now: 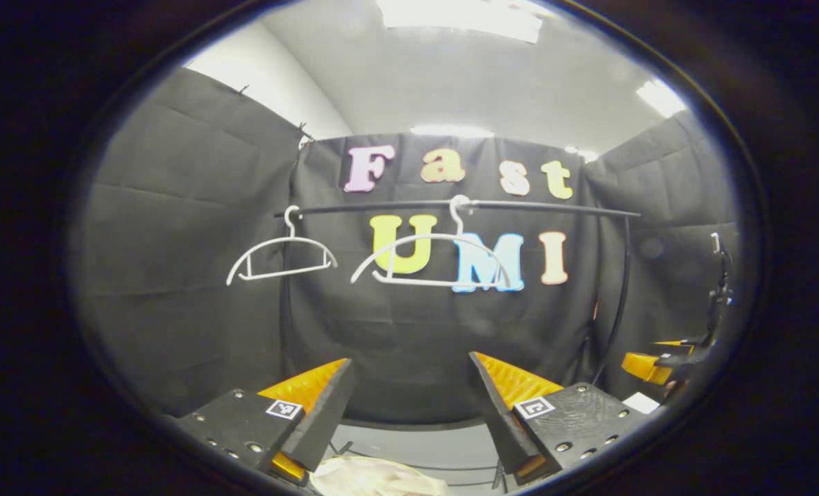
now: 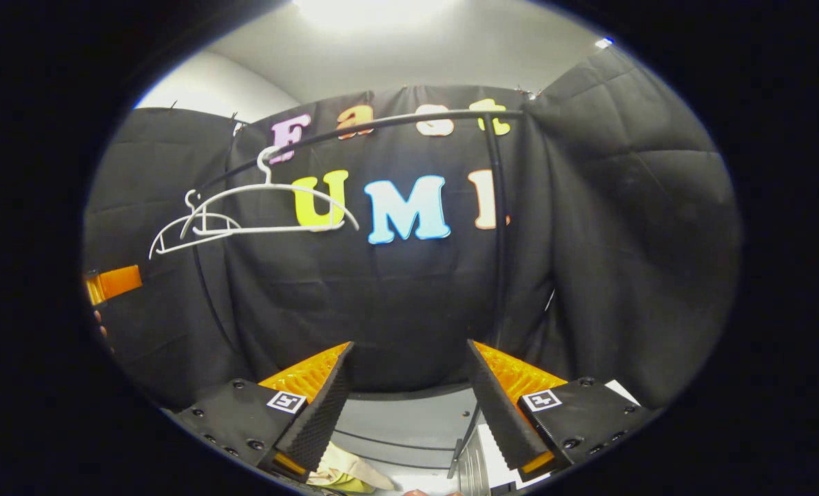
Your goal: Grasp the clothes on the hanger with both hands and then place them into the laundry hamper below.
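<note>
OK, you had both the left gripper (image 1: pixel 409 406) and the right gripper (image 2: pixel 409 399) wide open, empty; hangers (image 1: pixel 431 258) bare at 12, clothes (image 1: pixel 375 477) at 6.

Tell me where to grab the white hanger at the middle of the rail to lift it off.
Likely its straight bottom bar: the hanger is bare and faces the open left gripper broadside. Come from the front, rolled so one finger goes above the bar and one below, then lift its hook off the rail.
</note>
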`<state>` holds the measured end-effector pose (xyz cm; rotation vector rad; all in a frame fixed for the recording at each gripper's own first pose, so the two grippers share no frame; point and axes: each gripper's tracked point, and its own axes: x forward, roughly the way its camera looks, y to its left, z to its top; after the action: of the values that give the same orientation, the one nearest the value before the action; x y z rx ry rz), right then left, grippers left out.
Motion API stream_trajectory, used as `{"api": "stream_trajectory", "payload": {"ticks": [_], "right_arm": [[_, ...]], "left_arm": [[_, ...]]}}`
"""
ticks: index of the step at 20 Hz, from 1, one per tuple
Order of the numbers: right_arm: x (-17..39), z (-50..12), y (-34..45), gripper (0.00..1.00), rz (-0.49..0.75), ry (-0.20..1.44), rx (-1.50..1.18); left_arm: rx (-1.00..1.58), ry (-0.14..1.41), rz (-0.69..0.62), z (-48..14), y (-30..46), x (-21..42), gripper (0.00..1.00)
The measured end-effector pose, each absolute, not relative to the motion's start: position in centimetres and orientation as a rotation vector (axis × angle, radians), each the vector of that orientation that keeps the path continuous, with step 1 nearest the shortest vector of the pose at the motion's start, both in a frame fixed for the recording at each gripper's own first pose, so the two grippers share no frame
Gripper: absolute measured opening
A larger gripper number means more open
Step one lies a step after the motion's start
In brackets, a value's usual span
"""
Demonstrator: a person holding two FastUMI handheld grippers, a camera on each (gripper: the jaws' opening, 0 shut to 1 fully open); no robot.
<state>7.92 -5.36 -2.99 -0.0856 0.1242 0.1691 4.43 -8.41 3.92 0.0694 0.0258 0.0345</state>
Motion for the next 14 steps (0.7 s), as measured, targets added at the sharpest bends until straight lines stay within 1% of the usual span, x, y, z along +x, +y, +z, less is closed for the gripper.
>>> {"api": "stream_trajectory", "payload": {"ticks": [1, 4, 6, 7, 8, 9, 10, 12, 13, 14], "right_arm": [[7.8, -2.0, -6.0, 0.93, 0.162, 0.093, -0.074], [6.1, -0.3, -7.9, 0.93, 0.131, 0.018, -0.058], [4.9, 0.0, -9.3, 0.92, 0.085, -0.006, -0.056], [4.5, -0.3, -9.8, 0.98, 0.057, -0.004, -0.049], [4.1, -0.7, -10.2, 0.92, 0.03, -0.002, -0.039], [4.0, -1.1, -10.6, 0.92, -0.002, -0.004, -0.029], [4.0, -1.3, -10.8, 0.98, -0.032, -0.008, -0.016], [3.6, -1.8, -10.3, 0.98, -0.061, -0.005, 0.016], [3.5, -2.0, -9.6, 0.98, -0.061, -0.003, 0.027], [3.4, -1.7, -8.9, 0.93, -0.058, -0.024, 0.031]], "left_arm": [[0.052, 0.012, 0.05, 3.9, -8.2, 4.5, 0.95], [-0.015, -0.05, 0.036, 4.7, -8.5, 4.1, 0.95], [0.003, -0.097, 0.02, 5.9, -8.3, 3.9, 0.95], [0.02, -0.113, 0.016, 6.2, -8.2, 4.1, 0.95], [0.033, -0.125, 0.011, 6.2, -8.4, 3.7, 0.95], [0.038, -0.135, 0.009, 6.2, -8.3, 3.7, 0.94], [0.041, -0.148, -0.004, 6.3, -8.5, 3.6, 0.94], [0.042, -0.183, -0.034, 6.5, -8.9, 3.7, 0.96], [0.043, -0.192, -0.047, 6.3, -9.1, 3.6, 0.95], [0.036, -0.204, -0.06, 6.1, -9.3, 2.9, 0.95]]}}
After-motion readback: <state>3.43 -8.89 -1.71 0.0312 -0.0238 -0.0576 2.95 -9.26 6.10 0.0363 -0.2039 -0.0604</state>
